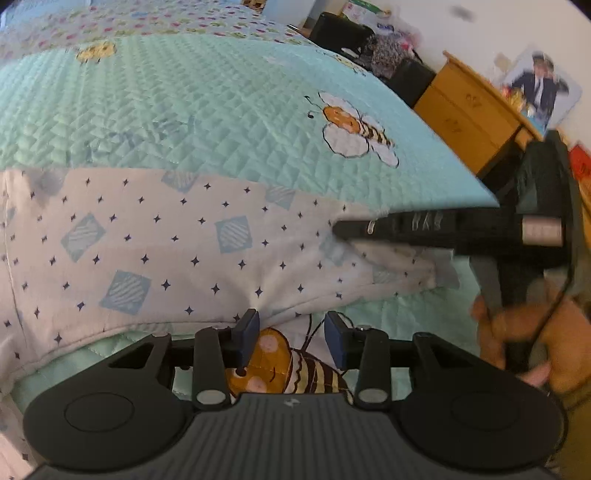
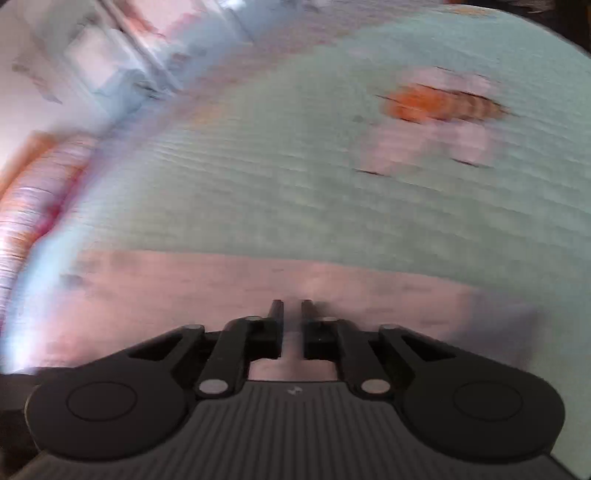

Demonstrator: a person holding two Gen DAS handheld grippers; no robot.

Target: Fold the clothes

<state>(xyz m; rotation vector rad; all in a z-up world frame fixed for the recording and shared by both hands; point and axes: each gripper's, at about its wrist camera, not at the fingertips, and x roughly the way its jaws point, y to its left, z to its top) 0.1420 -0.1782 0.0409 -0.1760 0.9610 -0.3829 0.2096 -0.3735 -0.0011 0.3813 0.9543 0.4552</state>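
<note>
One white star-print garment (image 1: 177, 243) lies on the bed (image 1: 221, 122) just beyond my left gripper (image 1: 291, 332), its jaws narrowly apart and empty. My right gripper (image 2: 291, 314) has its jaws pinched on that garment's edge. Two bees (image 1: 354, 127) show.

Mint quilted bedspread (image 1: 221, 110); wooden cabinet (image 1: 469, 110) against white wall (image 1: 424, 22).

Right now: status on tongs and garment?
Left tongs open at garment hem. Right tongs shut on its far corner. Nothing in the way.
</note>
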